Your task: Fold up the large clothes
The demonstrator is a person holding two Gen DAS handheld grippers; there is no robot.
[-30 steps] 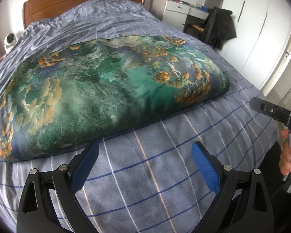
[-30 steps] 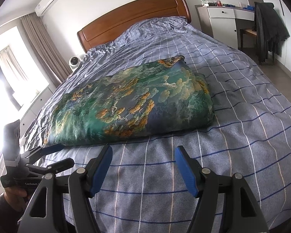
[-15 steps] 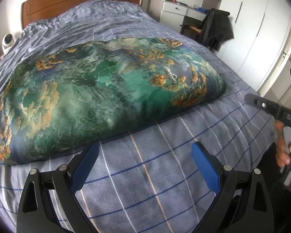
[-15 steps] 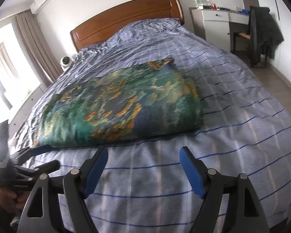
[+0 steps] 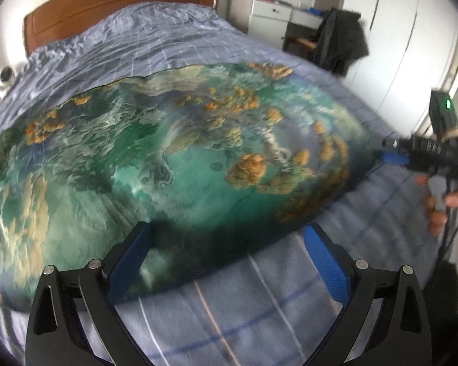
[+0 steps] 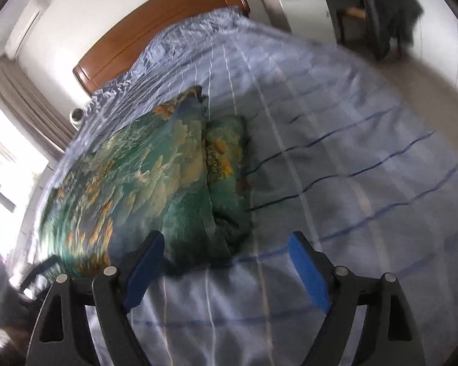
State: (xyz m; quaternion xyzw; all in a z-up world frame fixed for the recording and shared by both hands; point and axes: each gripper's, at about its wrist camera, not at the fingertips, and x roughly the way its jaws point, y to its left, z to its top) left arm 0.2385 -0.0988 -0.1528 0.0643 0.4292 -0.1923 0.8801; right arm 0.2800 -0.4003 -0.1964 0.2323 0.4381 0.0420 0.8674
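Both tongs, left [image 5: 229, 244] and right [image 6: 226, 253], agape and empty beside folded green garment [image 5: 168, 158] on bed [image 5: 259, 305].

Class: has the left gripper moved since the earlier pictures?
Yes. The left gripper has closed in on the green printed cloth; its fingertips now overlap the near edge.

Wooden headboard [image 5: 119, 3], white wardrobe [image 5: 412, 45], pale desk [image 5: 271, 15], bright curtained window [image 6: 12, 152].

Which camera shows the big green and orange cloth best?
The left wrist view. The green and orange cloth fills most of that picture, spread across the bed, with its pattern fairly sharp. The right wrist view shows the same cloth from its end, narrower and blurred, though there you can see the stacked layers of a fold.
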